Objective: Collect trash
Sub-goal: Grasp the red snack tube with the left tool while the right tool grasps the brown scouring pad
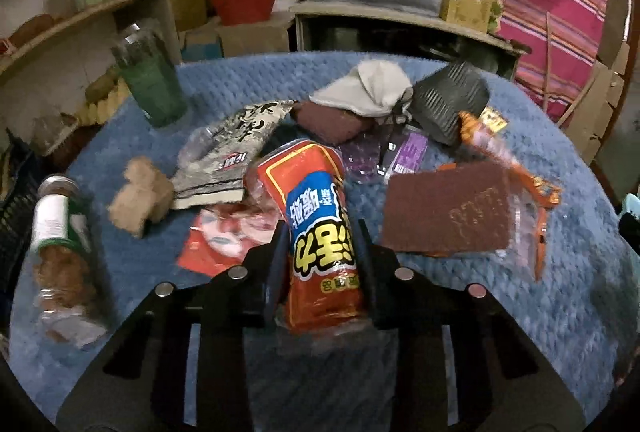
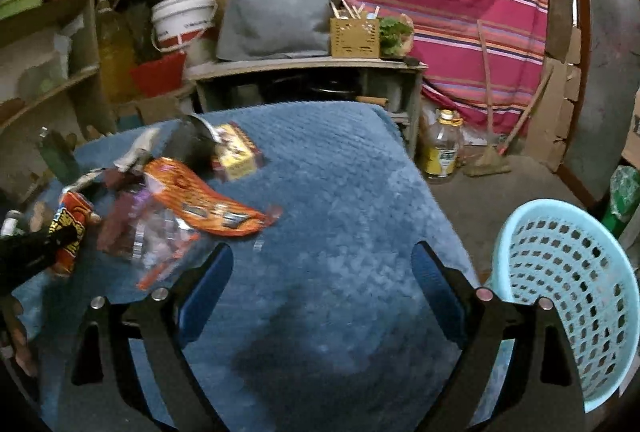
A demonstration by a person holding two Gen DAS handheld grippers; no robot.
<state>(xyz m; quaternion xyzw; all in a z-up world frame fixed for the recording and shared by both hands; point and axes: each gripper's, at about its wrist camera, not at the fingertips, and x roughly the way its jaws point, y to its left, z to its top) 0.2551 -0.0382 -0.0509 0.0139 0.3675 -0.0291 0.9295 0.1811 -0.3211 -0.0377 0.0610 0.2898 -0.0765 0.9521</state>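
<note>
Grip looks set: the left claw pinches the red snack wrapper mid-tabletop, so lift it straight, then swing toward the basket at four o'clock of the wide, empty right claw.

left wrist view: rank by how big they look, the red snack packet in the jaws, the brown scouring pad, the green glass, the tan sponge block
1. red snack packet, nearest the camera, so unsure
2. brown scouring pad
3. green glass
4. tan sponge block
</note>
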